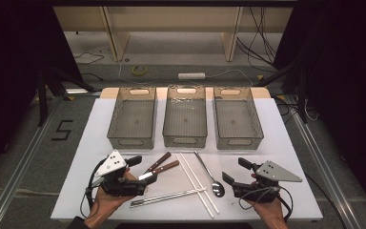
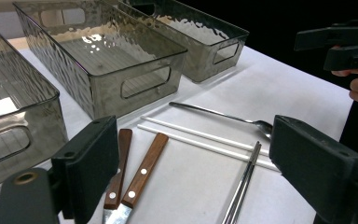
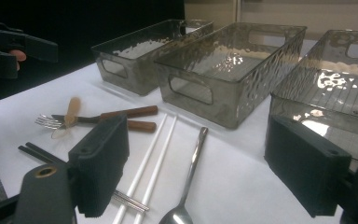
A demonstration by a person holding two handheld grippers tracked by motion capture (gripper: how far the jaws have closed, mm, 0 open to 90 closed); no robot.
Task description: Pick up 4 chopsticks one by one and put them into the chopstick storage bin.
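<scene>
- Both grippers, left (image 1: 140, 168) and right (image 1: 232, 172), wide open, empty, at table's near edge.
- Between them, spoon (image 1: 210, 174): thin, stiff, slippery steel; best pinched mid-handle.

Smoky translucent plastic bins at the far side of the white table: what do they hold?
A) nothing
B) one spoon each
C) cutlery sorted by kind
A: all three smoky translucent plastic bins show bare bottoms, while the metal spoon and white chopsticks lie on the white table.
</scene>
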